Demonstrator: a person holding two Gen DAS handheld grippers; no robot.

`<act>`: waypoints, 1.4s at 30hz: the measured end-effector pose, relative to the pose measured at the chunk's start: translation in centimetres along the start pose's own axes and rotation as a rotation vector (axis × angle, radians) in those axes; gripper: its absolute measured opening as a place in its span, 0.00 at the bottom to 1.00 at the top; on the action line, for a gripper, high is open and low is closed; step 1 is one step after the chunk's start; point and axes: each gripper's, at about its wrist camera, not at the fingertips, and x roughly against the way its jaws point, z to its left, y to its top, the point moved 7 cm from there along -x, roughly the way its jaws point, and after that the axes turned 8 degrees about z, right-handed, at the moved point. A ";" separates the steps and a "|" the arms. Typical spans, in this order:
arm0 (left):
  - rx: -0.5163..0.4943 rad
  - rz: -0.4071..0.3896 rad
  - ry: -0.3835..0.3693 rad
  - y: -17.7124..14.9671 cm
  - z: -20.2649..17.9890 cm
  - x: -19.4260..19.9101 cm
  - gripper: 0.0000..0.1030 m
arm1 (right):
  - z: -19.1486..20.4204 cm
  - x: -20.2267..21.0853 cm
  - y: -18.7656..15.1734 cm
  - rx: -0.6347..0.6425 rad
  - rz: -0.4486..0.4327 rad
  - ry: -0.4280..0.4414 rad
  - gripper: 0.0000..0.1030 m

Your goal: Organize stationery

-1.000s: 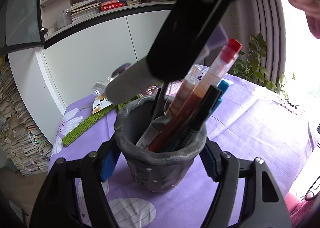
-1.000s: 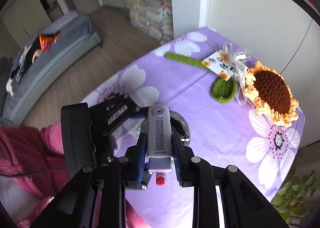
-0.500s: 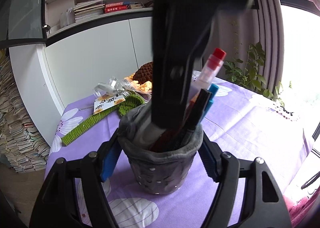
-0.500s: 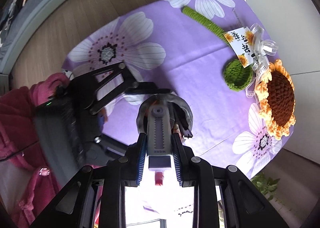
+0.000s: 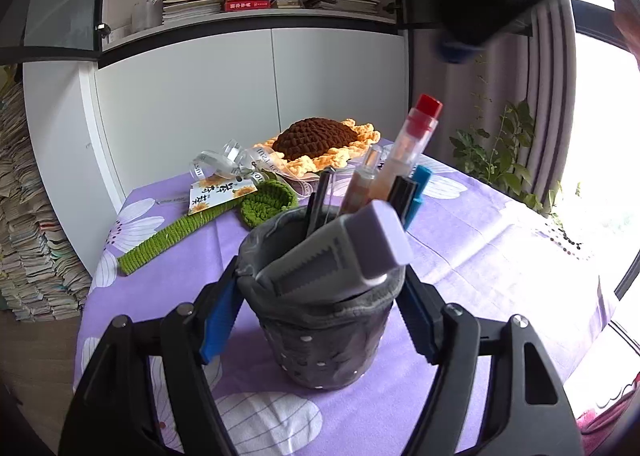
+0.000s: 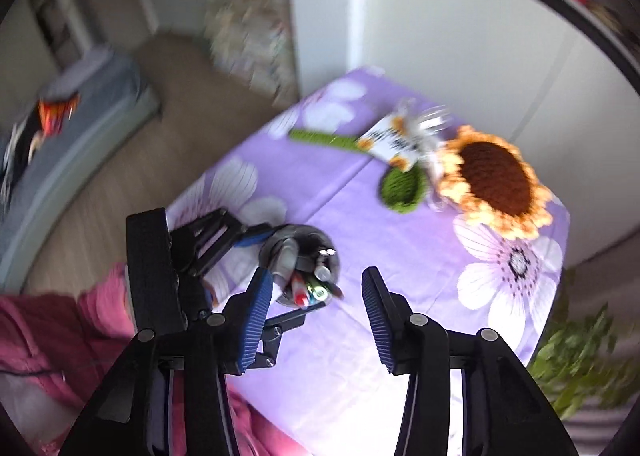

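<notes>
Pen cup [image 5: 324,340]: grey, soft-walled, standing upright on a table [image 5: 500,264] under a purple cloth printed with white flowers. Contents: a grey-and-lilac cutter [image 5: 340,256] leaning across the mouth, a red-capped pen [image 5: 416,136] rising tallest behind it, plus dark and blue pens beside that.

Behind the cup, toward the wall: a crochet sunflower [image 5: 320,140] with a green leaf [image 5: 268,202], a green stem [image 5: 168,236] and a ribboned paper tag [image 5: 218,192].

Room: white cabinets [image 5: 240,104] with bookshelves above, directly behind the table; stacked papers [image 5: 24,216] on the floor left of the cup; a potted plant [image 5: 500,152] and a bright window to its right; a grey bed [image 6: 60,136] across the wood floor.

Open room: bare cloth to the right of the cup out to the table edge; the near edge lies just in front of the cup.

Left gripper [image 5: 320,320]: level with the cup, blue pads pressed to both sides of its wall, clamped on it.

Right gripper [image 6: 318,312]: above the cup, tilted down at it, jaws spread wide with nothing between them. View blurred. A pink sleeve [image 6: 52,336] shows at lower left.
</notes>
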 end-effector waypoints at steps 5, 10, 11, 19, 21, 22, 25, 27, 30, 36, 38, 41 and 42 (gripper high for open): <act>0.021 0.003 0.024 0.2 0.1 -0.3 0.69 | -2.6 1.3 -5.8 -0.201 -0.263 -0.039 0.46; 0.025 0.029 0.068 0.2 -0.5 -0.2 0.69 | -4.8 0.8 -8.8 -0.370 -0.431 -0.090 0.46; 0.023 0.037 0.078 0.1 -0.5 -0.1 0.70 | -5.0 0.3 -9.1 -0.383 -0.430 -0.109 0.46; 0.069 0.107 0.172 -0.9 -0.6 1.0 0.86 | -6.1 -2.6 -11.2 -0.468 -0.409 -0.024 0.46; 0.065 0.128 0.197 -1.0 -0.7 1.5 0.86 | -5.7 -2.9 -11.7 -0.468 -0.401 -0.026 0.46; 0.061 0.133 0.211 -1.0 -0.8 1.9 0.86 | -5.5 -2.8 -12.0 -0.465 -0.401 -0.041 0.46; 0.055 0.124 0.246 -1.1 -1.1 3.0 0.90 | -5.1 -2.5 -12.7 -0.466 -0.407 -0.063 0.46; 0.053 0.122 0.248 -1.1 -1.1 3.3 0.92 | -5.0 -2.3 -13.1 -0.478 -0.411 -0.047 0.46; 0.049 0.125 0.224 -1.3 -1.2 2.5 0.92 | -4.7 -2.4 -13.7 -0.493 -0.404 -0.020 0.46; 0.094 0.152 0.195 -1.5 -0.9 0.8 0.93 | -4.4 -2.0 -15.8 -0.510 -0.395 -0.022 0.46; 0.094 0.159 0.180 -1.4 -1.1 0.4 0.93 | -4.5 -2.0 -16.5 -0.519 -0.393 -0.045 0.46; 0.088 0.141 0.199 -0.9 -1.1 0.0 0.92 | -5.0 -2.9 -17.6 -0.551 -0.375 -0.025 0.46; 0.089 0.131 0.207 -0.7 -1.0 -0.2 0.88 | -5.1 -3.1 -17.8 -0.562 -0.368 -0.016 0.46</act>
